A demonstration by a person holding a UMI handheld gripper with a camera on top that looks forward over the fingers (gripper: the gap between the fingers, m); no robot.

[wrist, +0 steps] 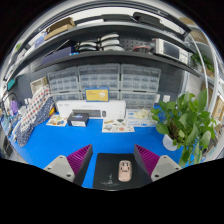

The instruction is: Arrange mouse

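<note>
Nearest the camera, the two fingers of the gripper are seen spread wide, their purple pads facing inward, and nothing is held between them. Between the fingers, a dark mouse mat is laid on the blue table, and on it a small pale mouse is resting. The mouse is found slightly toward the right finger rather than midway, with clear gaps on both sides, so it is touched by neither pad.

Its long axis appears to run roughly straight ahead, along the line of the fingers, which would let the pads meet its two long sides; the outline is small, so the exact tilt cannot be judged with confidence. The mouse is judged to be not yet grasped, and the task to be at an early stage. For the coming move, a small shift to the right would probably be needed to centre the mouse between the fingers before they are lowered and closed.

Beyond the fingers, a potted plant is placed well to the right, and a long white box stands against the back, with grey drawer units and cluttered shelves above it.
</note>
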